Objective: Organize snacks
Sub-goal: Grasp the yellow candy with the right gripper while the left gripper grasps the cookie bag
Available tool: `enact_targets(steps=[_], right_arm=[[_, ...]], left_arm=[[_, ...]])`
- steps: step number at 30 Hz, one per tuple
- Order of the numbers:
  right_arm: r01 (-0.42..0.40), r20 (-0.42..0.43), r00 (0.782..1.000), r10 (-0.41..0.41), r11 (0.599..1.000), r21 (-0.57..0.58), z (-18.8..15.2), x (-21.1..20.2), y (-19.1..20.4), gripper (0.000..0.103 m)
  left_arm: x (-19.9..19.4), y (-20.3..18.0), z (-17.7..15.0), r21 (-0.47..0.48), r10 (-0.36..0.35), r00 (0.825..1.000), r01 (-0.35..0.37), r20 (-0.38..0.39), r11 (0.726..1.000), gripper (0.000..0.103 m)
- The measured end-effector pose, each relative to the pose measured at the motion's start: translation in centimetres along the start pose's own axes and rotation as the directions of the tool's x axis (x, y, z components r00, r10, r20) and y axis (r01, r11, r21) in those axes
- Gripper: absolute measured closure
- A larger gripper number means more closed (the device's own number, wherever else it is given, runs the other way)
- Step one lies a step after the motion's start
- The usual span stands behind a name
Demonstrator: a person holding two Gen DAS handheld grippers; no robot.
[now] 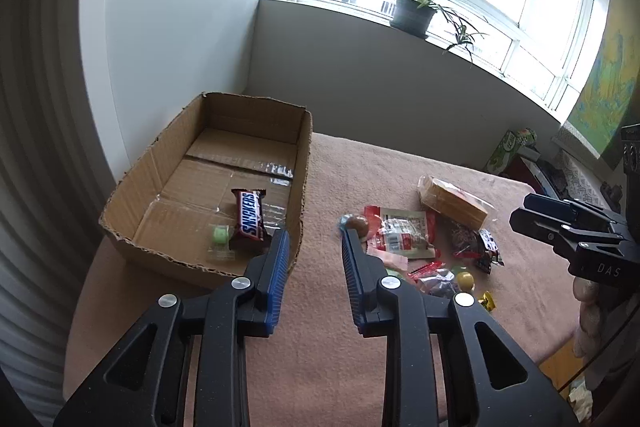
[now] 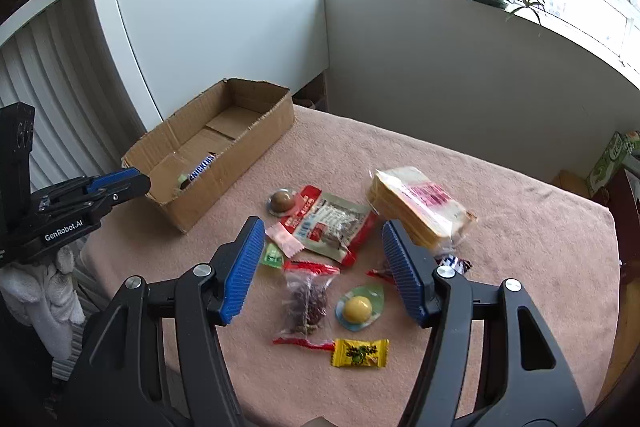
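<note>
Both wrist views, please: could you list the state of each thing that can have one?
Cardboard box: open-topped, upright.
Snickers bar: wrapped, lying in the box.
Green candy: wrapped, in the box beside the bar.
Sliced bread bag: sealed, on the table.
Yellow candy: wrapped, on the table.
Left tool: open, empty.
Right tool: open, empty.

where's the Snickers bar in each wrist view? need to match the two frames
Left wrist: Snickers bar left of centre, lying on the cardboard box floor near its front wall.
Right wrist: only its blue lettering peeks over the box's near wall, centre-left.
Shared landmark: potted plant on the windowsill.
</note>
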State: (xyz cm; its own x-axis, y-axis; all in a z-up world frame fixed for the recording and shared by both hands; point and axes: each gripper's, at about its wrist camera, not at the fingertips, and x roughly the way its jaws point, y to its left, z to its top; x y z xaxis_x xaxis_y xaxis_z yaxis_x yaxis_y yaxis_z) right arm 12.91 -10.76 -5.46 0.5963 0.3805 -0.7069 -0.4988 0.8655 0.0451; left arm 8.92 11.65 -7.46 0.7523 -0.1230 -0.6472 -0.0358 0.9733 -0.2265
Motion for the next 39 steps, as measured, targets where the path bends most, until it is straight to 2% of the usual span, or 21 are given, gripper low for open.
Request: enact_targets(steps=[3,8,14,17,22,24,32,39], right_arm=[[0.026,-0.026,0.999,-0.025,0.998,0.050,-2.5,0.1,-1.9,0.039],[0.039,-0.071,0.997,-0.031,0.992,0.117,-6.5,0.7,-3.9,0.039],[-0.018,-0.111,0.993,0.036,0.987,0.158,-9.3,2.0,-4.8,0.039],[-0.060,-0.101,0.992,0.079,0.981,0.184,-9.6,2.2,-5.7,0.039],[-0.177,-0.095,0.975,0.200,0.961,0.214,-8.7,3.4,-6.7,0.058],[-0.196,-0.119,0.968,0.222,0.960,0.198,-8.3,4.3,-6.7,0.060],[-0.226,-0.196,0.944,0.267,0.952,0.209,-7.8,7.6,-7.8,0.060],[-0.248,-0.238,0.929,0.284,0.954,0.168,-8.9,7.4,-7.2,0.060]], left_arm=[[0.6,-1.0,-0.8,-0.001,-0.025,0.999,0.025,-0.024,1.000,0.068],[2.1,-3.1,-2.6,0.002,-0.070,0.994,0.071,-0.082,0.997,0.067],[3.7,-5.9,-4.2,0.028,-0.113,0.983,0.119,-0.148,0.993,0.067],[4.1,-6.9,-4.7,0.039,-0.125,0.978,0.133,-0.168,0.990,0.067],[4.4,-7.6,-4.9,0.046,-0.123,0.976,0.133,-0.179,0.990,0.067],[4.5,-7.7,-4.9,0.044,-0.123,0.975,0.133,-0.185,0.990,0.067],[6.2,-9.1,-4.4,0.057,-0.136,0.964,0.153,-0.227,0.987,0.067],[8.7,-10.4,-4.3,0.049,-0.150,0.949,0.170,-0.278,0.984,0.067]])
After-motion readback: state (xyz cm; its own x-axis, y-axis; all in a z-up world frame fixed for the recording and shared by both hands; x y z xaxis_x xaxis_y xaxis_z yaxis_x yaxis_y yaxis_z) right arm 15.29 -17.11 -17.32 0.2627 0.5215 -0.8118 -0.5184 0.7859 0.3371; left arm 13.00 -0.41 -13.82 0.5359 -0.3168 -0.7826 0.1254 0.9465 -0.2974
